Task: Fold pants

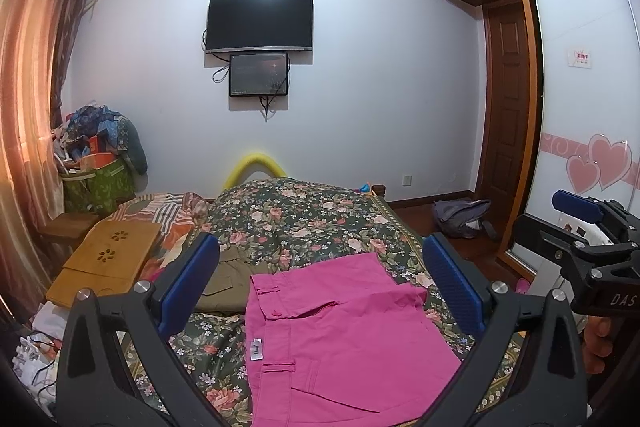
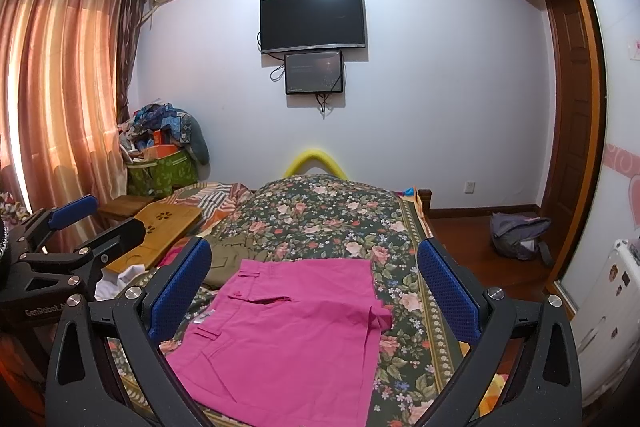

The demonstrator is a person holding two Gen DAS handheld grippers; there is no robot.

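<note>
Pink pants [image 1: 340, 343] lie folded flat on the floral bedspread [image 1: 304, 219], waistband to the left. They also show in the right wrist view [image 2: 288, 331]. My left gripper [image 1: 320, 291] is open and empty, held above the pants. My right gripper [image 2: 316, 291] is open and empty, also above the pants. The right gripper shows at the right edge of the left wrist view [image 1: 592, 247]. The left gripper shows at the left edge of the right wrist view [image 2: 72, 239].
Olive-green pants [image 1: 228, 279] lie folded beyond the pink ones. A wooden lap tray [image 1: 104, 259] sits on the bed's left side. A pile of bags [image 1: 100, 163] stands in the far left corner. A grey backpack [image 1: 464, 219] lies on the floor at right.
</note>
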